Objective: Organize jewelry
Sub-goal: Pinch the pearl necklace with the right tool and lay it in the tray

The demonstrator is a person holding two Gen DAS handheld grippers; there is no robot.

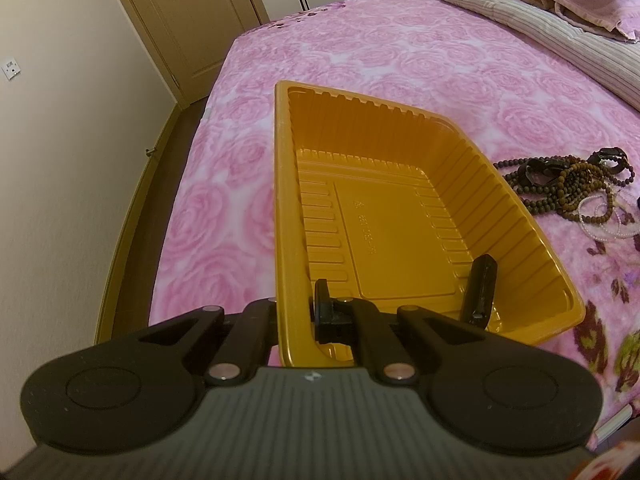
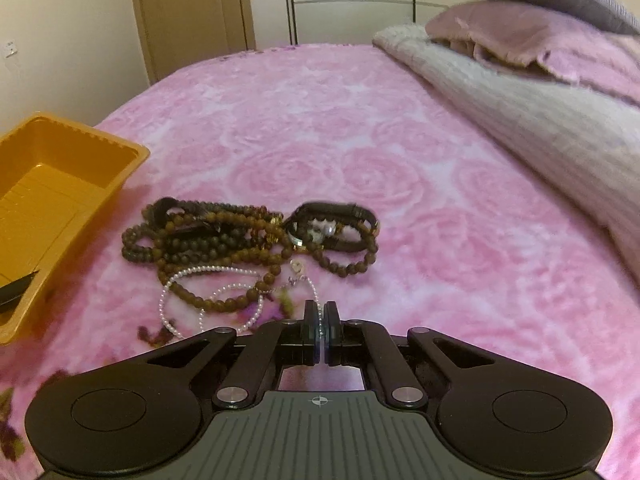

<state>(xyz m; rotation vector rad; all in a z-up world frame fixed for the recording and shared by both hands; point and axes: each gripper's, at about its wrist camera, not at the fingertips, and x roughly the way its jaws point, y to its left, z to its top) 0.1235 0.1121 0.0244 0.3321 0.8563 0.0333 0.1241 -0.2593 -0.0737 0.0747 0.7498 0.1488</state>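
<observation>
Jewelry (image 2: 248, 248): one tangled heap lying on the pink rose-patterned bed cover (image 2: 400, 160), just beside the long outer wall of the tray and just ahead of the right gripper (image 2: 320, 312). Contents: several strands of brown wooden beads (image 2: 224, 304), darker bead strands, black bands (image 2: 336, 220) at the far right of the heap, and thin white pearl strings (image 2: 168, 300) on the near side. Right gripper: jaws pressed together, tips low over the cover at the near edge of the heap; a thin pale strand runs up to the tips, but whether it is caught between them cannot be told. Yellow plastic tray (image 1: 520, 216): ribbed walls, flat floor, resting on the bed to the left of the heap; one dark flat item (image 1: 480, 292) leans in its near corner. Left gripper (image 1: 296, 316): jaws closed on the near left wall of the tray, one finger outside the wall and one finger (image 1: 322, 300) inside. Heap as seen from the left wrist: well to the right of those jaws, past the tray's far wall. Surroundings: striped grey blanket (image 2: 520, 120) and mauve pillow (image 2: 520, 36) at the head of the bed, wooden door (image 2: 192, 12), cream wall with a switch plate (image 1: 11, 68).
</observation>
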